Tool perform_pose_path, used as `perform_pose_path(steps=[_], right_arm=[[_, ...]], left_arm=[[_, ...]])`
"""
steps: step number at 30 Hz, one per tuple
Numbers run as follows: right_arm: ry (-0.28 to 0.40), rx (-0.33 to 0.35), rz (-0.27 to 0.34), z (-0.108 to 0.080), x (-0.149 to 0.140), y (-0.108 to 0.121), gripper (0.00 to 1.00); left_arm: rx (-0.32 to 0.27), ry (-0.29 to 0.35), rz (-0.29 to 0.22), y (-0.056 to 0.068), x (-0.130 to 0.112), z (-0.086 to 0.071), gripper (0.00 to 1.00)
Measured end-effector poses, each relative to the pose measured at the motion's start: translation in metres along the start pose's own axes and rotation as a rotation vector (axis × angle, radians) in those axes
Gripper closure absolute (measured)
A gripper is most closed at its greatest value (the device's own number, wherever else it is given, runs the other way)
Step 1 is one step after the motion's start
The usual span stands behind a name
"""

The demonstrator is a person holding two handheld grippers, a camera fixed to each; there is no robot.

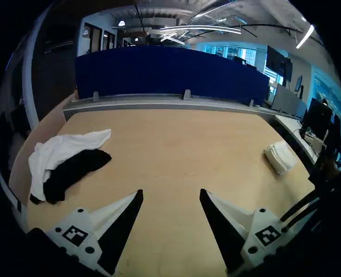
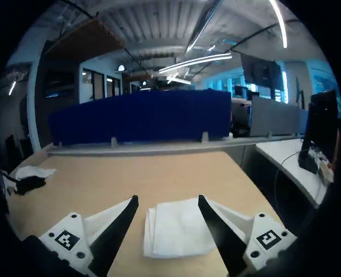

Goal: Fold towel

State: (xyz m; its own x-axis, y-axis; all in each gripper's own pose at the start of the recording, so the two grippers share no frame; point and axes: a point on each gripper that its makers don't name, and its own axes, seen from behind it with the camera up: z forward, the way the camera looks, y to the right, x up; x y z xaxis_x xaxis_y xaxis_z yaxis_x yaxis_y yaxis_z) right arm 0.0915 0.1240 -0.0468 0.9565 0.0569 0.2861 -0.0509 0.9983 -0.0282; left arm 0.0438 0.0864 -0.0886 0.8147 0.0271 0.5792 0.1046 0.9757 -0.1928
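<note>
Left gripper view puts your left tongs (image 1: 170, 191) low over a bare stretch of the wooden worktop (image 1: 179, 143), released, with the two fingers spread wide and nothing between them. Far off to the left, near the worktop's left edge, a crumpled white towel (image 1: 62, 148) lies in a heap. A black cloth (image 1: 78, 171) lies against its near side, touching it; which of the two overlaps the other you cannot tell. Well apart from that heap, at the right edge of the worktop, sits a folded white towel (image 1: 280, 158), a neat stack lying flat. A blue partition (image 1: 170, 71) runs along the far side of the worktop, and a dark monitor (image 1: 316, 117) stands on the neighbouring desk to the right.

In the right gripper view your right tongs (image 2: 167, 198) are also released, fingers apart. The folded white towel (image 2: 179, 228) shows just ahead, in the gap between the two fingers, flat on the worktop. Whether either finger touches it you cannot tell; neither presses on it. The crumpled white towel (image 2: 34, 171) and black cloth (image 2: 29, 184) appear small at the far left.
</note>
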Motion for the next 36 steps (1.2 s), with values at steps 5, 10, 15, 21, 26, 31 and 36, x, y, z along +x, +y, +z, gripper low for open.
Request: perform_pose_path(steps=[5,10,15,21,26,31,36], right_arm=[[0.136,-0.079,0.011,-0.011,0.036,0.014,0.00],[0.251,-0.115,0.016,-0.020,0.061,0.018,0.00],[0.274,-0.108,0.017,-0.021,0.063,0.014,0.00],[0.264,-0.090,-0.014,-0.018,0.066,0.002,0.00],[0.249,-0.077,-0.039,-0.013,0.071,-0.018,0.00],[0.265,-0.039,-0.050,-0.011,0.082,-0.059,0.00],[0.273,0.004,-0.055,-0.006,0.087,-0.103,0.00]], left_arm=[[-0.010,0.051,-0.019,0.000,0.011,0.001,0.10],[-0.012,0.125,-0.038,-0.003,0.027,0.000,0.10],[-0.004,0.193,-0.051,-0.007,0.044,-0.002,0.10],[0.039,0.323,-0.043,-0.019,0.079,-0.008,0.10],[0.058,0.377,-0.037,-0.026,0.093,-0.008,0.10],[0.084,0.415,-0.030,-0.036,0.103,-0.010,0.10],[0.094,0.453,-0.027,-0.044,0.110,-0.015,0.10]])
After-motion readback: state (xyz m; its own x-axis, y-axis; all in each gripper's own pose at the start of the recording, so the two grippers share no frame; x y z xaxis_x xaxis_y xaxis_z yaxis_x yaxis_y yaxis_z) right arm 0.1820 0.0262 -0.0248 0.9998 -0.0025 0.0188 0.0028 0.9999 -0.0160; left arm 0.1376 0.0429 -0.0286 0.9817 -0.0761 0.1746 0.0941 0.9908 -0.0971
